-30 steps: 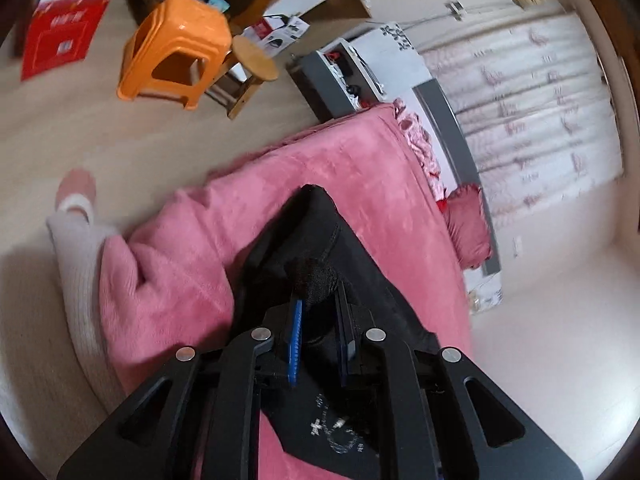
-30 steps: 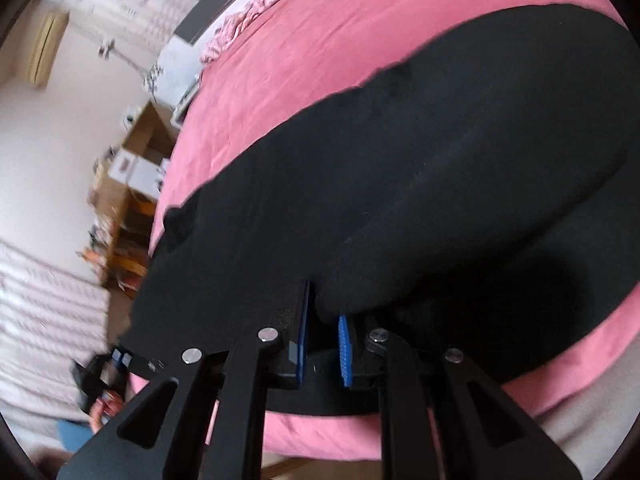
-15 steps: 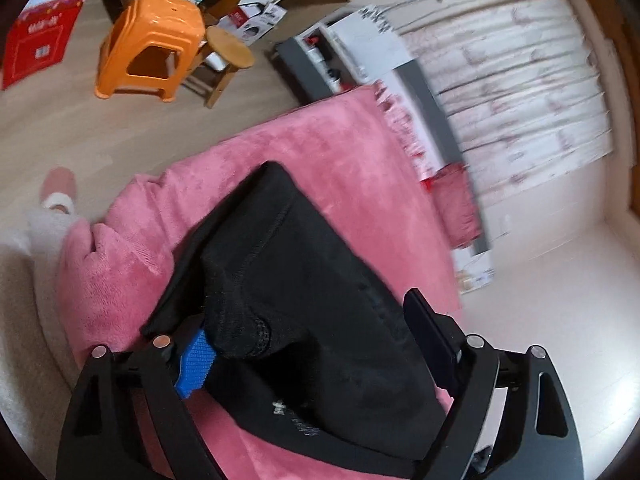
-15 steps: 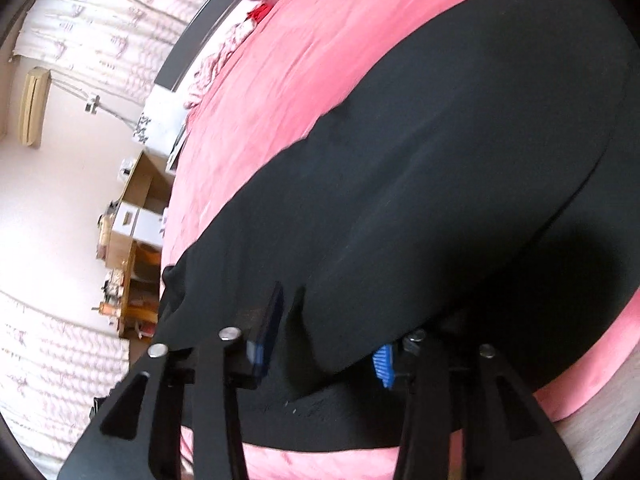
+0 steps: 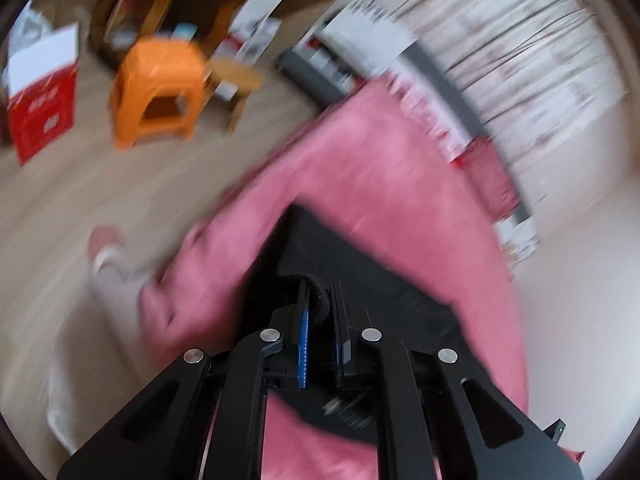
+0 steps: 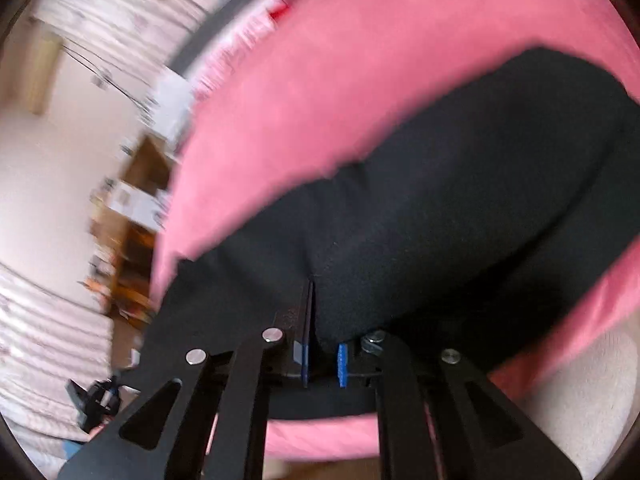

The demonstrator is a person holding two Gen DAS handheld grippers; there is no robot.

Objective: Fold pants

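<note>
Pants: black pants are spread across a pink bed.
Left claw: its jaws have just closed; a bunched edge of the pants is pinched.
Right claw: its jaws have just closed; another edge of the pants is clamped.
Done: both edges are gripped.
Left: no finished fold can be seen; folding over and flattening are judged still to come.
</note>
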